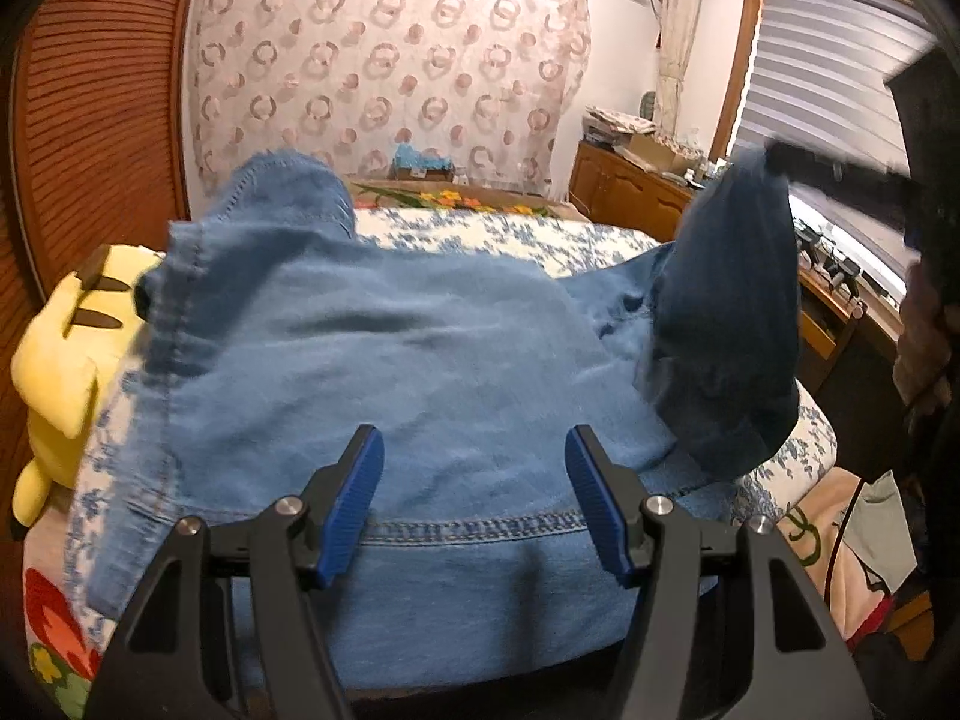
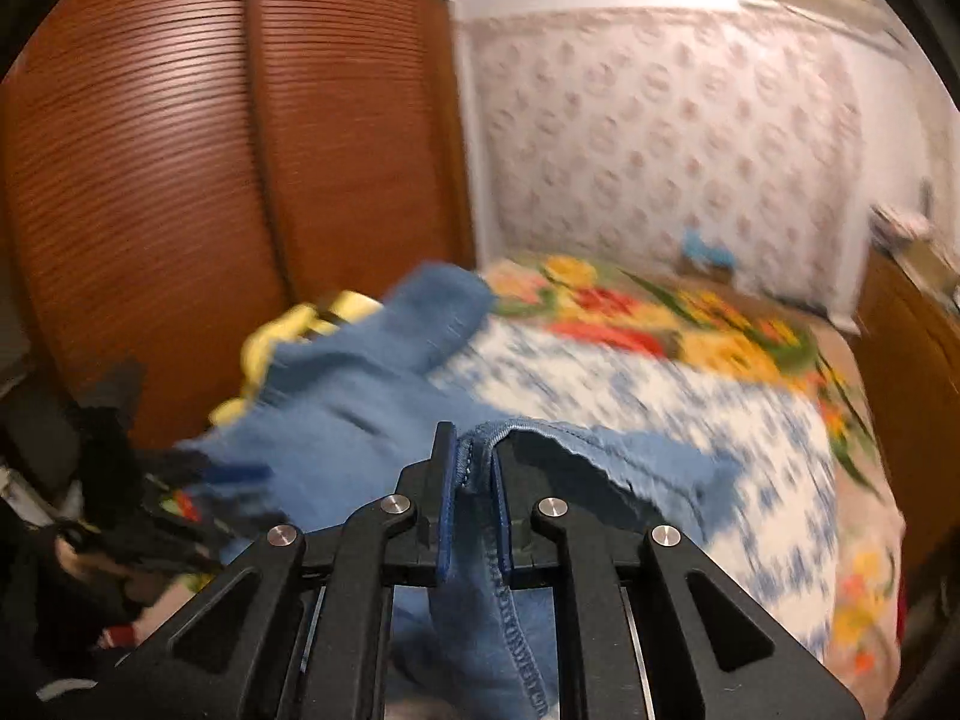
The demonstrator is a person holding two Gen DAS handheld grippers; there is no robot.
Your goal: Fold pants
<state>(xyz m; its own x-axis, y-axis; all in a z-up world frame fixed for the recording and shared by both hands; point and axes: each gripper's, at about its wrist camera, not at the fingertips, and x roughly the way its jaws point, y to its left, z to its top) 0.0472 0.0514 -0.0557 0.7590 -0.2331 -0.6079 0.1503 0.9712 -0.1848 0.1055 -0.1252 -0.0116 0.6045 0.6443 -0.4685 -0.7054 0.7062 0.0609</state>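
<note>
On the bed [image 1: 492,234], right gripper [image 2: 474,468] pinches the denim pants [image 1: 372,348] hem aloft; left gripper [image 1: 474,462] hovers, fingers spread.

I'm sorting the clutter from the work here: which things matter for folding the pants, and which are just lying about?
For the job:
- pants
- right tool, shut on the pants' hem
- left tool, open over the pants
- bed under them

Lying about:
- yellow plush toy
- wardrobe
- cabinet with clutter
- window blind
</note>
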